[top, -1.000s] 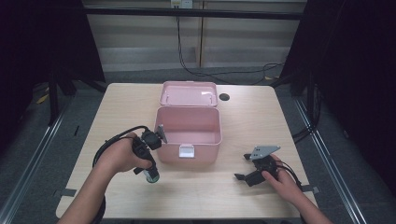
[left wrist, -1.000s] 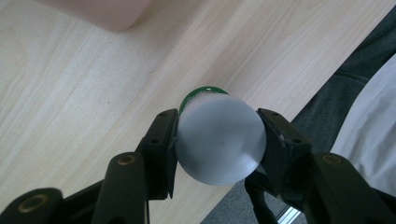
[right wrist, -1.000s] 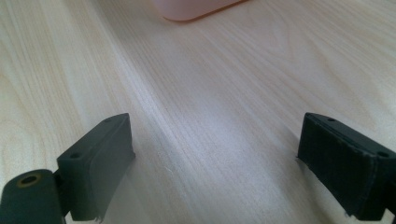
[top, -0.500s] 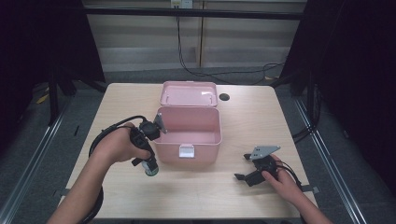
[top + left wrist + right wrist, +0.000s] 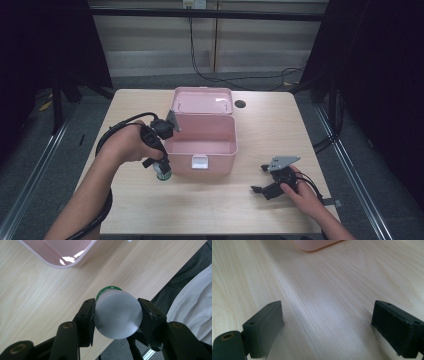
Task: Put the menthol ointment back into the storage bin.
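Two grippers over table (image 5: 250, 210). High view: left gripper (image 5: 161, 167) clamping bottle (image 5: 163, 172), box (image 5: 202, 142) just beside. Left gripper view: bottle (image 5: 117, 315) pinched between both jaws, box corner (image 5: 60, 257) beyond. Right gripper view: jaws spread wide, nothing between, box edge (image 5: 317, 245) ahead.

High view: fixed overhead, looks forward and down on the whole table (image 5: 260, 210). Left gripper view: close, looks straight down at tabletop past the pink box (image 5: 62, 255) corner. Right gripper view: low, near level along the wood. All three share box and tabletop.
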`<action>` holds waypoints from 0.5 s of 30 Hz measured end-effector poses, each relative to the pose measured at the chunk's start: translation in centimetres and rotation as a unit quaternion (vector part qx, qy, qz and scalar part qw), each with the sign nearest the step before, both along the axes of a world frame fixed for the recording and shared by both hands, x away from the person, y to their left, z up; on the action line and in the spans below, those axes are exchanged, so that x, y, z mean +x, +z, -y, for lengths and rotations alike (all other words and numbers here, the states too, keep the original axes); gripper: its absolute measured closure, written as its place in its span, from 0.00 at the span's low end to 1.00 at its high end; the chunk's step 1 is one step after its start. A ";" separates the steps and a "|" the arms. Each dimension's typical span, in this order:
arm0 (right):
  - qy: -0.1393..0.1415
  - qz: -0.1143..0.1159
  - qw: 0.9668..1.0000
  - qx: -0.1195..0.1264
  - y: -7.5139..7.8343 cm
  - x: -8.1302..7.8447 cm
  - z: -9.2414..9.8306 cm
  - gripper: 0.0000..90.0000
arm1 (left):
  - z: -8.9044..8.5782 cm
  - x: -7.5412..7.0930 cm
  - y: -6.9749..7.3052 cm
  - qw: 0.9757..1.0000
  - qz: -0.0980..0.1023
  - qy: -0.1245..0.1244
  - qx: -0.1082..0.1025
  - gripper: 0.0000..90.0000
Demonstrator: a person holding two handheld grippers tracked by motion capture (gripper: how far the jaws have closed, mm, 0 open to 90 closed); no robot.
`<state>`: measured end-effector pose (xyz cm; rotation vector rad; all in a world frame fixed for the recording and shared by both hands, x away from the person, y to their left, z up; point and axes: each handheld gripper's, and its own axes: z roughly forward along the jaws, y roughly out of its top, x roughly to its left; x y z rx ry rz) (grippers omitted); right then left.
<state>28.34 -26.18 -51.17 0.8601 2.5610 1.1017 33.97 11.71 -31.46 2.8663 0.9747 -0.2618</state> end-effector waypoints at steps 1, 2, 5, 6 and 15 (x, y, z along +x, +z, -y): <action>0.000 0.000 1.000 0.000 0.0 0.0 0.0 0.11 | 0.0 0.1 0.2 1.000 0.000 0.002 -0.001 0.56; 0.000 0.000 1.000 0.000 0.0 0.0 0.0 0.11 | 0.1 0.2 0.4 1.000 -0.001 0.001 -0.001 0.56; 0.000 0.000 1.000 0.000 0.0 0.0 0.0 0.11 | 0.1 0.5 1.0 1.000 0.003 0.004 -0.002 0.56; 0.000 0.000 1.000 0.000 0.0 0.0 0.0 0.11 | 0.2 0.6 1.2 1.000 0.000 0.003 -0.002 0.56; 0.000 0.000 1.000 0.000 0.0 0.0 0.0 0.11 | 0.8 1.3 2.8 1.000 0.013 -0.002 -0.006 0.56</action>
